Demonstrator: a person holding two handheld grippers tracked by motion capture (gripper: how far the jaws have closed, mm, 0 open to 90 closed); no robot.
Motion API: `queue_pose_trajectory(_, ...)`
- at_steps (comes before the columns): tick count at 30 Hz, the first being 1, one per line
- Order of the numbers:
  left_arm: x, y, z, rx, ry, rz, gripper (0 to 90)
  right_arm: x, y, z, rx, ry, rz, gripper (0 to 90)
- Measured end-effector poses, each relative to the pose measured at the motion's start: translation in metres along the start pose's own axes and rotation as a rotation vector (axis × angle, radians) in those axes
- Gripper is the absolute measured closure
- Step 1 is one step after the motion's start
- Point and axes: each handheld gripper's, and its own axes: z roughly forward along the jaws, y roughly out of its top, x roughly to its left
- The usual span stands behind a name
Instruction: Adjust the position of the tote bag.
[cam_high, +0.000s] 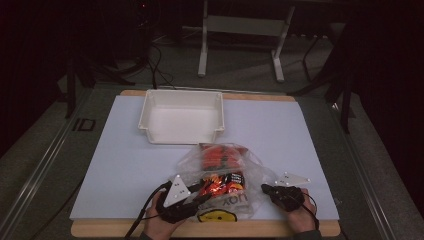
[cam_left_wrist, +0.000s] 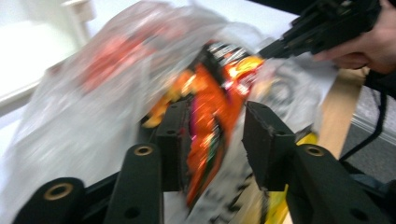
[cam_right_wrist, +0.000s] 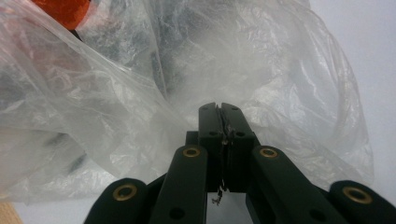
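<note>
Snack pack (cam_left_wrist: 210, 121) sits between my left gripper (cam_left_wrist: 212, 140) jaws, not pinched yet, inside the bag (cam_right_wrist: 140, 93). My right gripper (cam_right_wrist: 219, 109) is clamped on the bag. Bin (cam_high: 182, 117) beyond is empty, so nothing is moved.

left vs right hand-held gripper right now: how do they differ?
Jaws: the right hand-held gripper is shut, pinching the clear plastic bag; the left hand-held gripper has its jaws apart.
Contents: an orange snack packet sits between the left jaws, and a gap shows beside one pad; the right holds only bag film.
Place: left is at the bag's near left, right at its right edge.
Shared: both are black and work on the same bag.
</note>
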Motion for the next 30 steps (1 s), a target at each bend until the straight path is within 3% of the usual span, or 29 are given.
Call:
queue_pose_trajectory(5,-0.009,0.014,0.018,0.019,-0.015,0.047,72.0,0.000,-0.001,0.000,-0.005,0.002,0.002,87.5)
queue_pose_trajectory(7,-0.013,0.022,0.034,0.039,-0.031,0.080,79.7,0.000,-0.001,0.000,-0.007,0.002,0.001,87.5)
queue_pose_trajectory(11,-0.018,0.029,0.048,0.075,-0.043,0.124,89.5,-0.001,-0.001,0.000,-0.011,0.005,0.008,87.5)
queue_pose_trajectory(12,-0.021,0.033,0.056,0.100,-0.040,0.152,89.7,-0.001,-0.002,0.000,-0.011,0.005,0.008,87.5)
queue_pose_trajectory(21,-0.025,0.042,0.085,0.197,0.013,0.170,84.7,0.000,-0.002,0.000,-0.016,0.002,0.013,87.5)
queue_pose_trajectory(25,-0.029,0.041,0.092,0.231,0.002,0.190,80.9,0.000,-0.002,0.000,-0.016,0.002,0.014,87.5)
queue_pose_trajectory(30,-0.033,0.040,0.090,0.229,-0.035,0.207,72.9,0.000,-0.003,0.000,-0.016,0.008,0.019,87.5)
